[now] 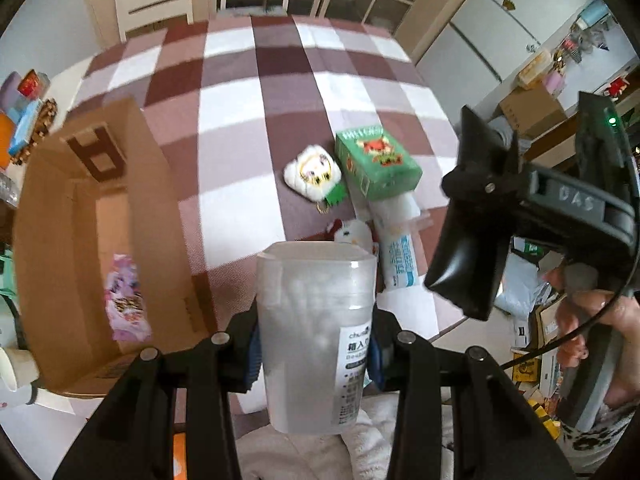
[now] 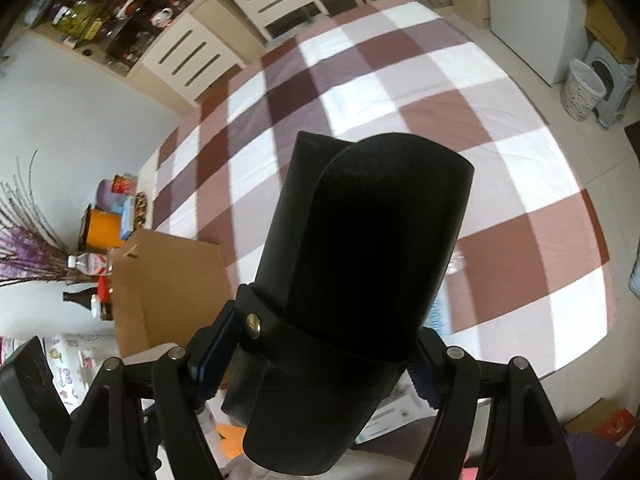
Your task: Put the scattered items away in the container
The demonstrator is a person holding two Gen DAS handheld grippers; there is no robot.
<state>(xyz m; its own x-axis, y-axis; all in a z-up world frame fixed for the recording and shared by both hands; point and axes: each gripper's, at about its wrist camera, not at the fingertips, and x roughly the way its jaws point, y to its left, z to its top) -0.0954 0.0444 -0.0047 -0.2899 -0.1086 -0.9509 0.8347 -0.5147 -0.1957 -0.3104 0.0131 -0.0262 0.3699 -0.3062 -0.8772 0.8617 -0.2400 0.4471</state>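
- One open brown cardboard box point(image 1: 100, 216), left of the left tool, with one pink printed packet point(image 1: 126, 298) inside.
- One frosted plastic jar of cotton swabs point(image 1: 316, 336).
- One black leather case point(image 2: 360, 280).
- One green printed carton point(image 1: 376, 164) ahead.
- Two small white plush charms point(image 1: 314, 174) point(image 1: 352, 232).
- One white-and-blue tube point(image 1: 396, 248).

Frosted translucent plastic jar point(image 1: 316, 336), smooth, with a paper label. Matt black leather-look case point(image 2: 360, 280), fine grain, metal stud. Corrugated cardboard box point(image 1: 100, 240), matt brown. Woven checked cloth point(image 1: 256, 92) over the surface. Glossy green carton point(image 1: 376, 164). Fluffy white plush toy point(image 1: 312, 172).
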